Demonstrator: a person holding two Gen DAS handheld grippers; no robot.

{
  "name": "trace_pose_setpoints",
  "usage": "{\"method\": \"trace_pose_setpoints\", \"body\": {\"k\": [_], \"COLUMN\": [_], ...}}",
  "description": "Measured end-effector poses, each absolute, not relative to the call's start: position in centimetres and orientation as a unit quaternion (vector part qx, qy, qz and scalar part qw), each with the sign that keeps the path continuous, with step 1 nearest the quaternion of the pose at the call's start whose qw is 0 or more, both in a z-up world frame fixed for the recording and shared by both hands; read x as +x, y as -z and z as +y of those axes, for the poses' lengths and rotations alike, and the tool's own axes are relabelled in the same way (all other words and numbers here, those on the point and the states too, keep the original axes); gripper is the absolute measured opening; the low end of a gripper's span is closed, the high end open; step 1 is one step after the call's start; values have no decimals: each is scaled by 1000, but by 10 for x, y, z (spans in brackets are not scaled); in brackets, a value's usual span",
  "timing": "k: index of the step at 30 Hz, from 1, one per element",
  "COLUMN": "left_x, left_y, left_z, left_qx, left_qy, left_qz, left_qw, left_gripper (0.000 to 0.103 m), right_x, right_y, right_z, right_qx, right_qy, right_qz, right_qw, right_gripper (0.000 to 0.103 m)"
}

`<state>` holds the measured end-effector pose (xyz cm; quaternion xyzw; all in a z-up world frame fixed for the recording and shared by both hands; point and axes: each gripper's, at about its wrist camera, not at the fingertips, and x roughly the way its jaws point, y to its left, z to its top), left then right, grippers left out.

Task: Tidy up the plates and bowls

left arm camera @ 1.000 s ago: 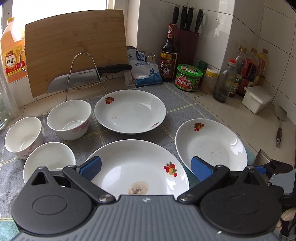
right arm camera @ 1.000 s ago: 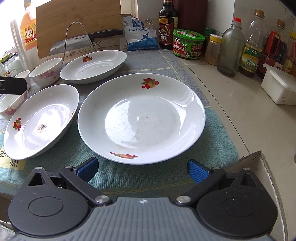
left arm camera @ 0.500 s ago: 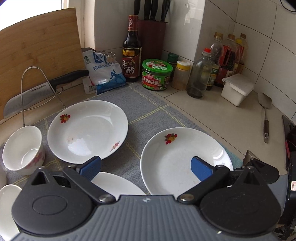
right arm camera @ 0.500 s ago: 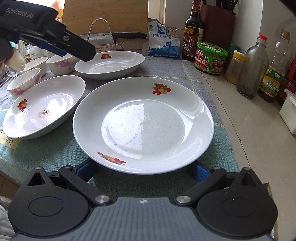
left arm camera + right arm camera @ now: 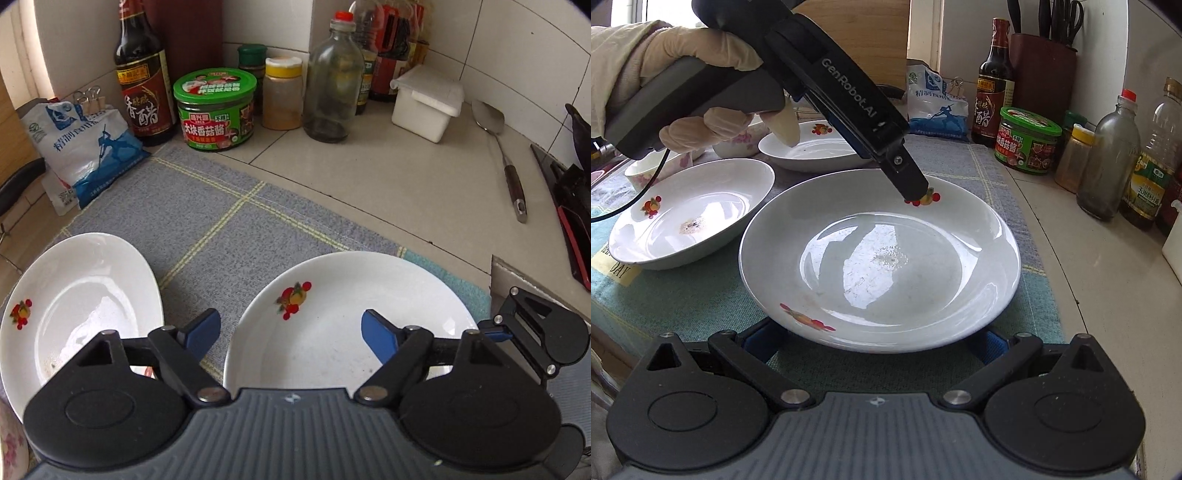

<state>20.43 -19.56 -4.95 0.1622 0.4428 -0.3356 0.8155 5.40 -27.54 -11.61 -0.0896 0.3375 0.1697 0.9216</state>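
Left gripper (image 5: 291,328), gripped by a gloved hand (image 5: 683,74), hangs over the far rim of the wide white ceramic plate with red fruit prints (image 5: 879,258); its blue-padded jaws are closing, one pad outside the rim and one over the plate's inside, neither pressing on it as far as the left wrist view shows. Right gripper (image 5: 875,338) sits low at the near edge of the same plate, its blue pads mostly hidden beneath the rim, spread to either side of it; whether they touch it I cannot tell. That plate lies on the grey-blue checked cloth mat (image 5: 207,206), near the counter edge. Two more white fruit-print dishes lie to its left: the nearer dish (image 5: 690,214) and the farther dish (image 5: 812,151). Small floral bowls (image 5: 738,142) stand beyond them.
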Motion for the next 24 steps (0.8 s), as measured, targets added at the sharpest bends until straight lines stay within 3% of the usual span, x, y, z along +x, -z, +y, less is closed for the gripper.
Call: {"method": "trace_pose_setpoints", "body": {"k": [5,10,24], "left_x": [213,224,244], "left_y": [59,68,59], "left_z": [-203,-201,-196], "left_qx": [177,159,119], "left_qy": [351,356,368], "left_qz": [470,497,483], "left_qw": [790,775,785], "left_gripper": [71,71,71], "right_x": [56,59,82], "right_y": [115,114,102], "right_z": [-276,-277,-280], "right_qx": [-92,-95,-117], "right_qy": [-173,-176,-175], "right_qz": [342,349,371], "right_qw": [919,915,905], "right_gripper": [103,103,103]}}
